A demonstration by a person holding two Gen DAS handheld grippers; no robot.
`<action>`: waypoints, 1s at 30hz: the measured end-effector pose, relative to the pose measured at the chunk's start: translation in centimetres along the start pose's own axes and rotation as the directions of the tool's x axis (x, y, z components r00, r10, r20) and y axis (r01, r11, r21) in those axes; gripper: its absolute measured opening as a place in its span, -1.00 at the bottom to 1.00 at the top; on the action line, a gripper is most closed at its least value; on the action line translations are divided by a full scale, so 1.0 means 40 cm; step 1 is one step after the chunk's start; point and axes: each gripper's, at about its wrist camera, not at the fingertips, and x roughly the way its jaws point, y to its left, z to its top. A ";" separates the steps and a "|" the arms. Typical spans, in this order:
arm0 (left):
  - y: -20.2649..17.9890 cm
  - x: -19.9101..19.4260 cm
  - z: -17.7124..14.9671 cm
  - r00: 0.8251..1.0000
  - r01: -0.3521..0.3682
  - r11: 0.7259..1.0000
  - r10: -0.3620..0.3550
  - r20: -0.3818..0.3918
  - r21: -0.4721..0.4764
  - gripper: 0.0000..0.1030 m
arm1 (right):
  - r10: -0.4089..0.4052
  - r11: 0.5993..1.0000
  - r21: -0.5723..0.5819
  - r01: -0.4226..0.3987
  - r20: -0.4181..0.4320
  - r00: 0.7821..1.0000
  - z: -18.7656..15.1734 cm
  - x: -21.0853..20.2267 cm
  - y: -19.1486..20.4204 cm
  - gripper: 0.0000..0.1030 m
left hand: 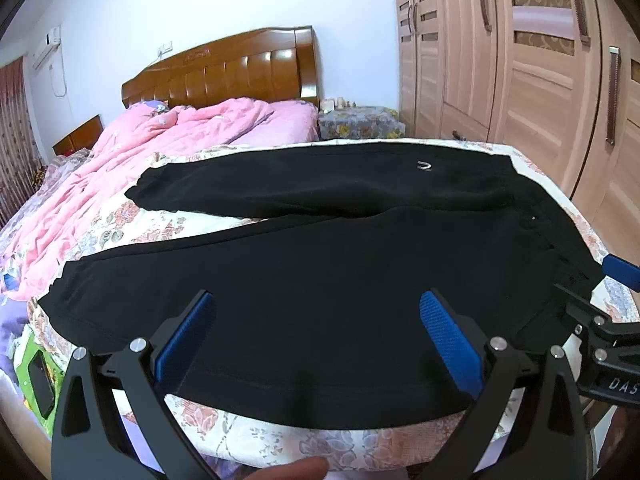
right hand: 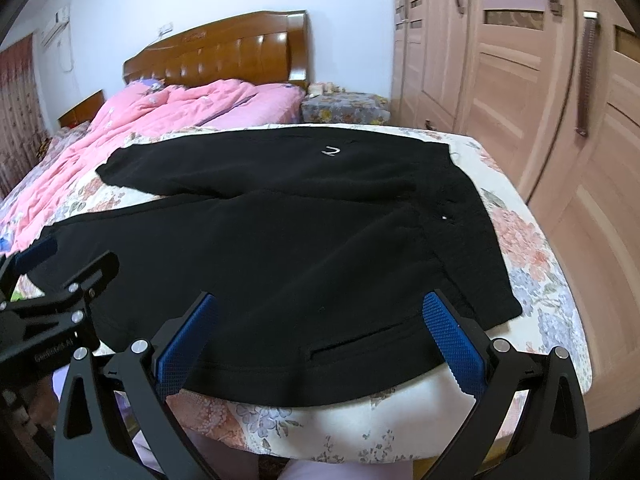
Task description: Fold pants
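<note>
Left wrist view: the left tool fills the lower centre of the frame, its blue pads spread wide, released and holding nothing, hovering over the near leg of the pants.
Right wrist view: the right tool sits lower centre of its frame, likewise spread and empty, above the hip area by a pocket slit.
Pants: the black pants lie flat across the foot of the bed, filling the middle of both frames; the waistband runs toward the right of the frame, the two legs toward the left.
Leg layout: the far leg angles off in the upper middle, its cuff at centre left; the near leg lies along the bottom edge of the garment. A wedge of floral sheet shows between them at the left.
Logo: a small pale mark sits on the far leg near the waist.
Surroundings: a pink quilt is bunched in the upper left, well apart from the pants; a wardrobe fills the upper right.
Step in hand: judging by the flat, unfolded garment and both tools empty, the first fold has not begun; this looks like the approach to a grasp.
Next move: probably each tool should close on the near edge, one toward the waist and one toward the cuff, then carry that leg over onto the far one. The pads need to pinch the fabric's edge without gathering the sheet beneath.
Risk: soft black cloth may sag or bunch between the two grasp points.
</note>
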 end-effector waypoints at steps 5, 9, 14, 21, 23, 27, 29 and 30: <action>0.034 0.054 0.061 0.999 -0.032 0.999 0.032 -0.021 0.019 0.97 | 0.086 0.996 0.012 -0.086 -0.008 0.996 0.091 0.048 -0.088 0.92; 0.103 0.196 0.136 0.976 0.068 0.998 -0.067 -0.208 0.000 0.97 | 0.072 0.997 0.001 -0.072 0.003 0.997 0.211 0.135 -0.178 0.92; 0.151 0.345 0.240 0.961 0.080 0.996 -0.066 -0.269 0.040 0.97 | 0.140 0.985 -0.091 -0.144 -0.054 0.989 0.391 0.342 -0.252 0.92; 0.149 0.535 0.391 0.948 0.246 0.961 -0.212 -0.239 0.125 0.97 | 0.168 0.942 -0.255 -0.217 -0.202 0.965 0.585 0.673 -0.269 0.92; 0.151 0.624 0.440 0.907 0.349 0.930 -0.305 -0.291 0.111 0.97 | 0.198 0.921 -0.287 -0.263 -0.237 0.951 0.620 0.755 -0.258 0.92; 0.154 0.765 0.517 0.868 0.402 0.910 -0.342 -0.359 0.104 0.97 | 0.264 0.887 -0.291 -0.358 -0.316 0.911 0.654 0.863 -0.255 0.78; 0.143 0.829 0.556 0.846 0.458 0.879 -0.385 -0.367 0.133 0.97 | 0.267 0.872 -0.302 -0.386 -0.368 0.891 0.660 0.909 -0.259 0.59; 0.138 0.847 0.564 0.842 0.473 0.869 -0.396 -0.366 0.147 0.97 | 0.270 0.863 -0.305 -0.403 -0.395 0.878 0.656 0.923 -0.262 0.56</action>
